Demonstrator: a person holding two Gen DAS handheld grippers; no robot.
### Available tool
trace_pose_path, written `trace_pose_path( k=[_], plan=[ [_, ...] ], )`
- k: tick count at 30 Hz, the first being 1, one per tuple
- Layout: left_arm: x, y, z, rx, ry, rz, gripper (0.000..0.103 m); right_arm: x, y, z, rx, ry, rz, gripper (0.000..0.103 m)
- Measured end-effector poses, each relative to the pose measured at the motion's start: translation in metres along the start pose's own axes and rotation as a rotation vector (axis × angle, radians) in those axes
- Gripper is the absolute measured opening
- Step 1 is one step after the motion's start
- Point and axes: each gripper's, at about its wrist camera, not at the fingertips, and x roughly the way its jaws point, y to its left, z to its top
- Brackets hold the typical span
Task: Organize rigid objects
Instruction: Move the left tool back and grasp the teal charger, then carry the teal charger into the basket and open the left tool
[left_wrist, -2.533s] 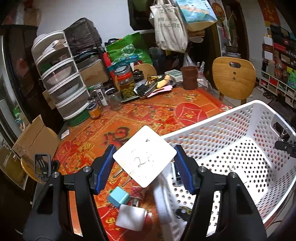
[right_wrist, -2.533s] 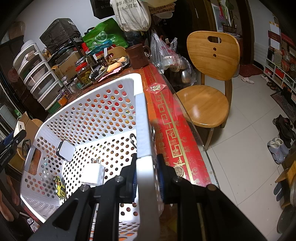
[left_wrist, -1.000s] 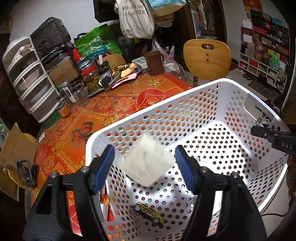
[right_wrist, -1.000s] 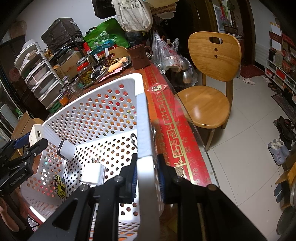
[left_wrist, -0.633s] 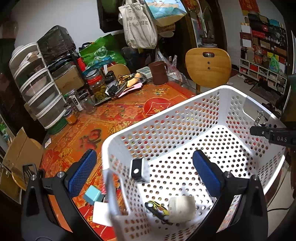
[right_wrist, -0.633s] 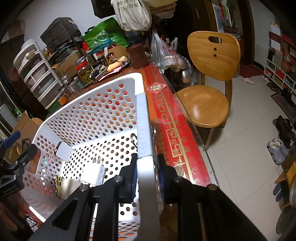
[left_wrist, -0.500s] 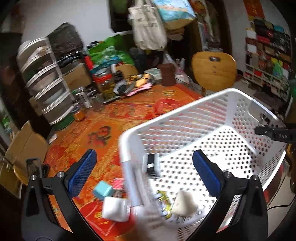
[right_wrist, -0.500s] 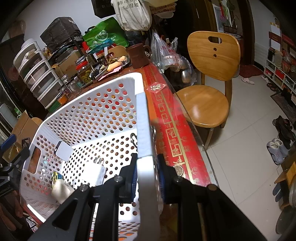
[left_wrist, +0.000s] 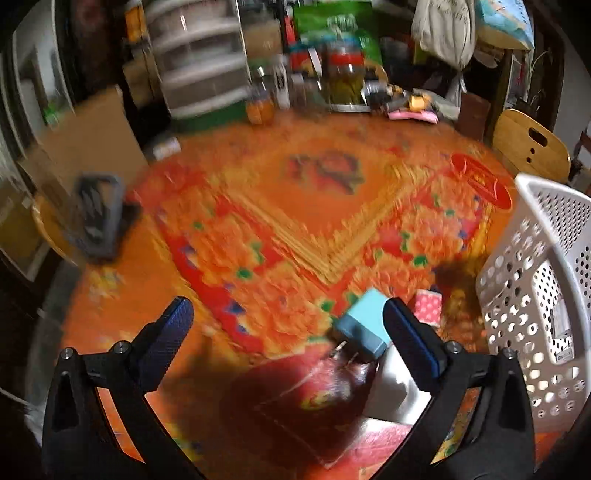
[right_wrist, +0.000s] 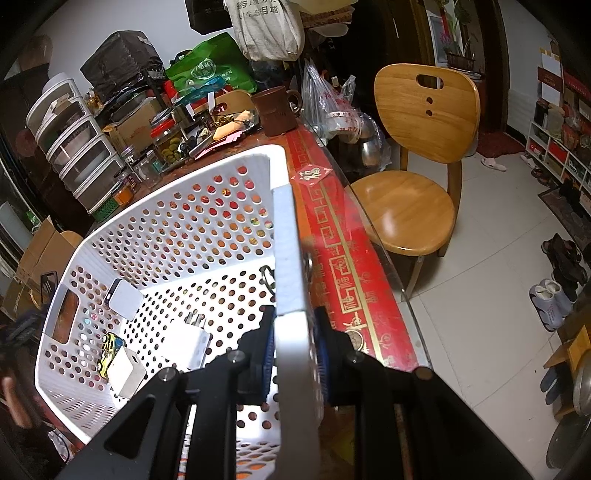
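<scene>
The left claw (left_wrist: 284, 321) is hanging wide open and empty over the counter (left_wrist: 295, 206), its blue pads spread toward the lower left and lower right of the blurred left wrist view. Just inside the right pad a light blue charger block (left_wrist: 364, 326) is lying on the red and orange cloth, with a white block (left_wrist: 397, 387) below it, partly hidden behind the finger, and a small pink dotted piece (left_wrist: 428, 306) to its right. The white perforated basket (left_wrist: 546, 280) is filling the right edge of that frame.

The right claw (right_wrist: 293, 350) is pinching the basket's rim (right_wrist: 288, 258) at the lower centre of the right wrist view, pads pressed on either side of the wall. Inside the basket, toward the lower left, a white charger with prongs (right_wrist: 190, 341), a white cube adapter (right_wrist: 125, 371), a yellow toy car (right_wrist: 109, 349) and a white flat device (right_wrist: 123, 297) are lying on the floor. A wooden chair (right_wrist: 413, 158) is standing at the upper right.
</scene>
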Motion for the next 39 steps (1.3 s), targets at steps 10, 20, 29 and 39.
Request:
trace_pose_path(
  k=[10,20,29,39],
  plan=[
    [0.032,-0.023,-0.013,0.044,0.039,-0.007,0.102,-0.002,-0.002,-0.001,0.002,0.007,-0.004,0.019],
    [0.044,-0.037,-0.019,0.127,0.071,-0.009,0.098,-0.001,-0.001,0.0,-0.003,0.001,-0.002,0.019],
    [0.048,-0.037,-0.019,0.089,0.045,0.017,0.041,-0.002,-0.002,-0.001,-0.006,-0.002,0.001,0.019],
    [0.015,-0.021,-0.015,0.03,-0.067,0.084,0.04,-0.003,-0.001,-0.001,-0.012,-0.007,0.0,0.019]
  ],
)
